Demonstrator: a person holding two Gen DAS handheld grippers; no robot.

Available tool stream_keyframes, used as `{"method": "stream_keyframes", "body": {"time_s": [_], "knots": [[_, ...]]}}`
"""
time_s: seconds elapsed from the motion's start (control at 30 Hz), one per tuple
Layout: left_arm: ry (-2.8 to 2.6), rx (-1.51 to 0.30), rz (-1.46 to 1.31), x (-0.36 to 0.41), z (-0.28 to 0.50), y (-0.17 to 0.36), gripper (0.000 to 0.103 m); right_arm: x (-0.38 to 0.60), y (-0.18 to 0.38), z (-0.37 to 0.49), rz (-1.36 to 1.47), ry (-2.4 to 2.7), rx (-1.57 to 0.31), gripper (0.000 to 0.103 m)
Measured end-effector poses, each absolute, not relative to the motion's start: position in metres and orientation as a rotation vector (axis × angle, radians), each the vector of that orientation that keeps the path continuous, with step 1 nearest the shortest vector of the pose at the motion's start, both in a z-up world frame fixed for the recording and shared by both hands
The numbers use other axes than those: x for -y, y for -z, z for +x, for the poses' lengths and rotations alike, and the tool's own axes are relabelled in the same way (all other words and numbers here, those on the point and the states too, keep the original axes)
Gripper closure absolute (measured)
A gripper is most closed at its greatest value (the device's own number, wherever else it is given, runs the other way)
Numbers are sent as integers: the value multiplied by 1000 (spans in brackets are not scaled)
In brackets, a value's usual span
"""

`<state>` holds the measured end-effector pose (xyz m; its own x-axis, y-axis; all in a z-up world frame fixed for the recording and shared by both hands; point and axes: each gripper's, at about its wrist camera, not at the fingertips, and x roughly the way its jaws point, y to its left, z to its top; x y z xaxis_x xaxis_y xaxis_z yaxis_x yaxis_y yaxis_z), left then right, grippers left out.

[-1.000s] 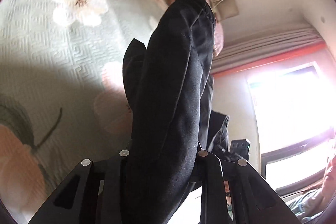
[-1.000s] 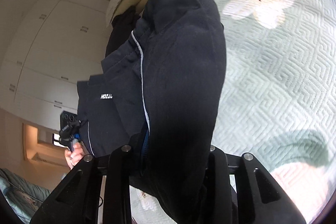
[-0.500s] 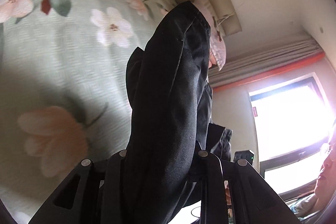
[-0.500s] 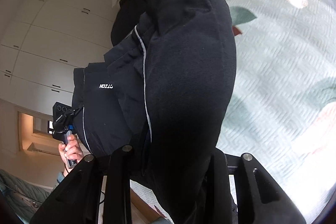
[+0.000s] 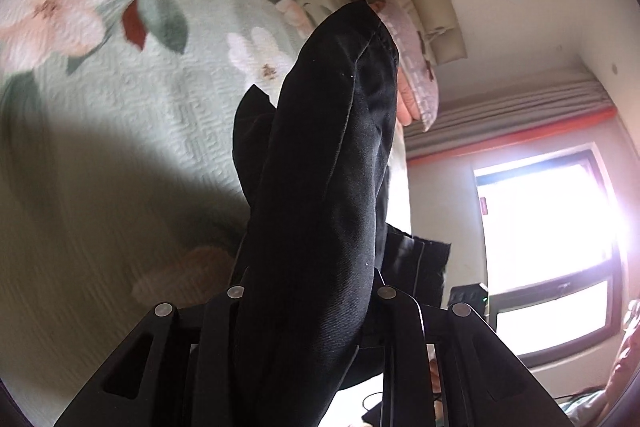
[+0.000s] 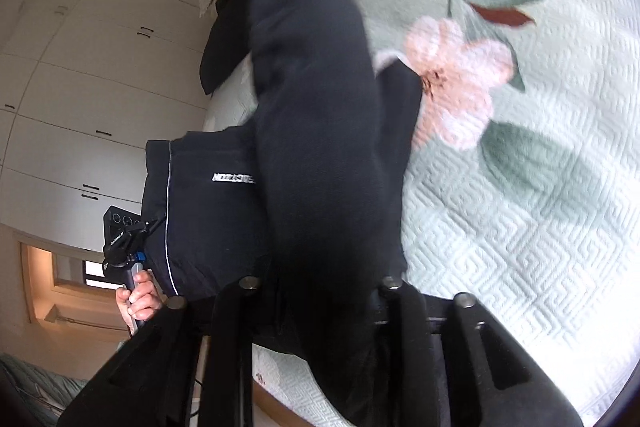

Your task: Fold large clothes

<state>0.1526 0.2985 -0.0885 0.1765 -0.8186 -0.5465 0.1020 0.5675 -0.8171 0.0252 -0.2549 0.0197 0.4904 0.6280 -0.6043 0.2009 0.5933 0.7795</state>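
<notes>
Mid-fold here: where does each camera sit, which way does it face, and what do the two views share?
Left wrist: on the left gripper, looking along its fingers over the bedspread toward headboard and window; fingers clamp the black garment.
Right wrist: on the right gripper, facing bedspread and wardrobe; jaws closing on the garment; the person's left hand shows.
Shared: garment, bedspread.

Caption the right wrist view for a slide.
Right gripper closing on a dark garment above a floral bedspread.
</notes>
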Motion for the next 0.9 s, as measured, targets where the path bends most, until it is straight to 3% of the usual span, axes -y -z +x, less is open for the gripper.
{"method": "stream_keyframes", "body": {"time_s": [0.13,0.23,0.27,0.3,0.33,0.4,0.47,0.6,0.77,0.9], "knots": [[760,-1217,-705,-297,174,97,74,234,-33,53,767,-285,-1117,85],[659,-1272,-697,-318,190,139,71,230,-17,51,672,-195,-1161,68],[617,-1305,-710,-330,193,161,69,234,-7,49,655,-146,-1180,55],[578,-1340,-735,-341,194,184,62,236,4,46,661,-109,-1199,49],[553,-1363,-754,-349,195,200,60,244,20,40,686,-69,-1208,49],[551,-1392,-861,-368,195,238,44,252,46,30,724,2,-1235,48],[585,-1392,-926,-373,195,254,38,263,73,17,816,12,-1239,47],[610,-1378,-849,-372,199,245,37,275,91,7,870,34,-1212,32],[549,-1364,-743,-388,197,214,39,278,69,14,803,77,-1193,30],[498,-1311,-671,-404,182,175,39,266,20,13,651,171,-1141,26]]}}
